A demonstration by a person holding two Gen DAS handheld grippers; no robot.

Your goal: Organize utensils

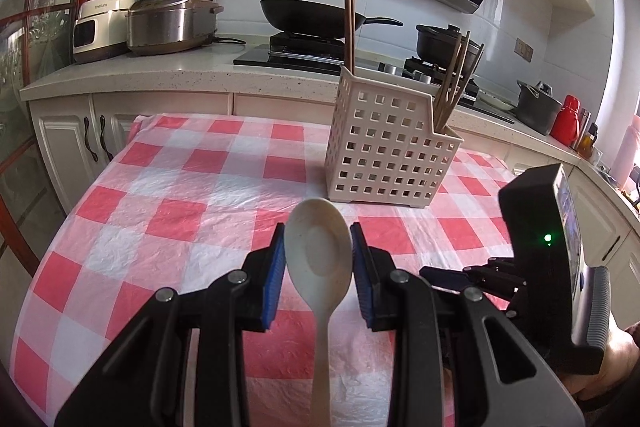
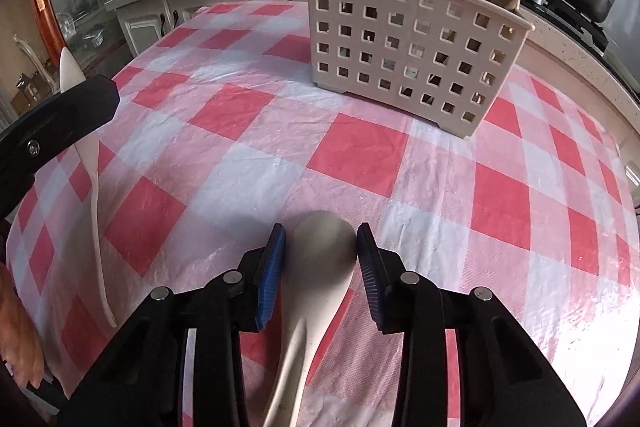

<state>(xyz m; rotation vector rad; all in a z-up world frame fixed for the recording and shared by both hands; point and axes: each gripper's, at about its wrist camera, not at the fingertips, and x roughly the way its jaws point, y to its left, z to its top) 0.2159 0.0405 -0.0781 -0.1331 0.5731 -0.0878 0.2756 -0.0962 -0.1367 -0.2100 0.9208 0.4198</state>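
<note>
Both tongs clamp spoons: left tongs [image 1: 318,247] face-up, right tongs [image 2: 322,243] handle cut off.

Basket [image 1: 390,143] on table [image 1: 160,195], chopsticks [image 1: 454,83] inside, counter [image 1: 160,75] behind

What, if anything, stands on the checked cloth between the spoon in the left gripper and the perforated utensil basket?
Nothing visible. The white spoon sits between the left gripper pads, and only bare checked tablecloth lies between it and the utensil basket. The right gripper is off to the side, not in the path.
</note>
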